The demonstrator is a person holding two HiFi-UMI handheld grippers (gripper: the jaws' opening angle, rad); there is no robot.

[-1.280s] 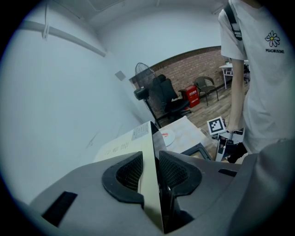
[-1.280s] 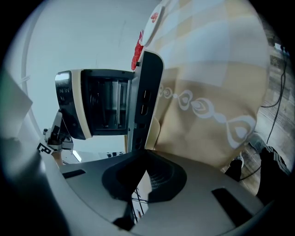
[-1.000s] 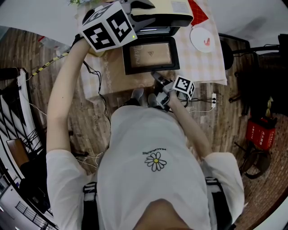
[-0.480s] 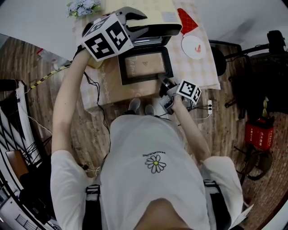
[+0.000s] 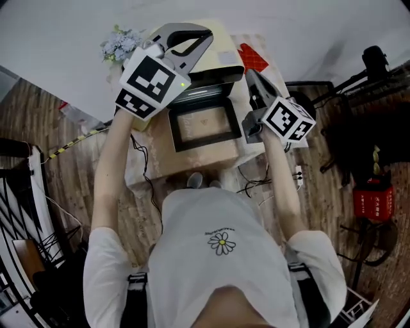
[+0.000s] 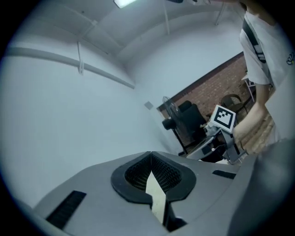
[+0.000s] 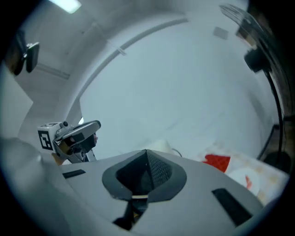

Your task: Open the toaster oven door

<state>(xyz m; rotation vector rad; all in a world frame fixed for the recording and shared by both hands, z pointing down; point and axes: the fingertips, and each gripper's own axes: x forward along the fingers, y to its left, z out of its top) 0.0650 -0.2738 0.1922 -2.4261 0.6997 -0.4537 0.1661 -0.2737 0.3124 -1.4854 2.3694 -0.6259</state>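
Two grippers at upper centre by the toaster oven (image 5: 221, 75), left gripper (image 5: 204, 37) jaws just closed, empty, right gripper (image 5: 252, 75) jaws together, empty, oven door (image 5: 204, 126) lying open.

We see the room lit evenly from above. A ceiling lamp (image 6: 125, 2) glares white at the top of the left gripper view, and a second lamp (image 7: 66, 5) burns out at the top left of the right gripper view. The pale wall (image 6: 60, 115) gives back a cool, flat light, so shadows are faint. Both gripper views bend strongly and fall to black in the corners. In the head view the wooden floor (image 5: 70, 160) curves at the edges, and the dark stands (image 5: 378, 134) at right lose detail.
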